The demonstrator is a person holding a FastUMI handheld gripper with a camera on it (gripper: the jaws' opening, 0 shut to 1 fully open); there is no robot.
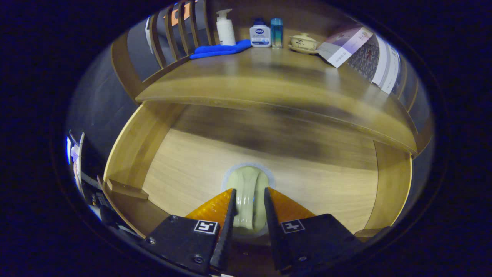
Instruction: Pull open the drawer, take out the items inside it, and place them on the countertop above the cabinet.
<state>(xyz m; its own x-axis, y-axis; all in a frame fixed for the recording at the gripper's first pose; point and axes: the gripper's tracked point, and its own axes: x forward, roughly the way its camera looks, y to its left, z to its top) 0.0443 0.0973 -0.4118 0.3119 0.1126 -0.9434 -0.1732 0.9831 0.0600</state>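
The wooden drawer (130, 150) stands pulled open below the countertop (269, 73). A pale green ceramic piece (250, 179), with a light round rim around it, sits on the drawer floor near the front. My gripper (249, 191) reaches down into the drawer, and both fingers press against the sides of this piece. I cannot tell whether it is lifted off the floor. No other item shows on the bare part of the drawer floor.
At the back of the countertop stand a white pump bottle (225, 27), a blue cloth (221, 49), a small white bottle (260, 34), a blue bottle (276, 32) and a lidded tea bowl (303, 41). A booklet (344, 46) leans at the right. The countertop's front edge overhangs the drawer.
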